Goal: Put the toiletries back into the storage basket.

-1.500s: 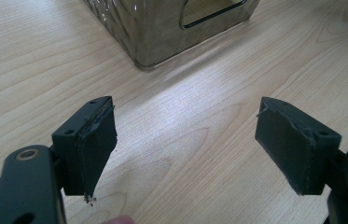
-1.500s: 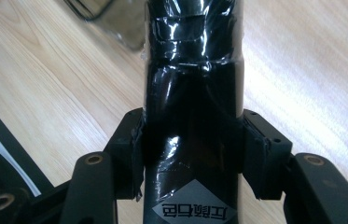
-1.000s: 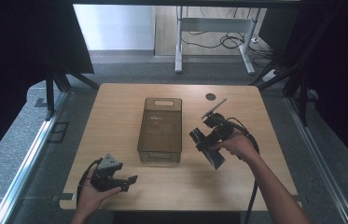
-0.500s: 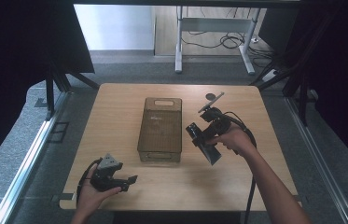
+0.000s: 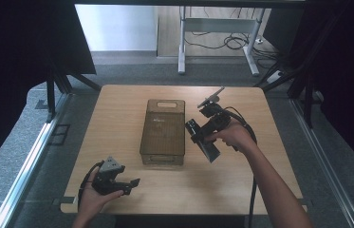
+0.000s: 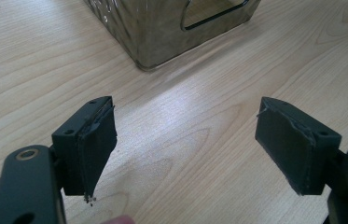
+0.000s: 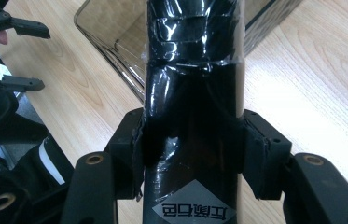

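High view: right gripper (image 5: 202, 137) carrying black wrapped packet (image 5: 206, 145) beside brown bin (image 5: 162, 130); better to lift above rim, then lower gently inside. Left gripper view: left gripper (image 6: 185, 140) spread wide, empty, over table (image 6: 171, 154). Right gripper view: pads pinching packet on both sides, firmly.

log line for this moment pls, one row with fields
right gripper: shut on black wrapped packet, held above table | left gripper: open, nothing between jaws | clear bin: mid-table
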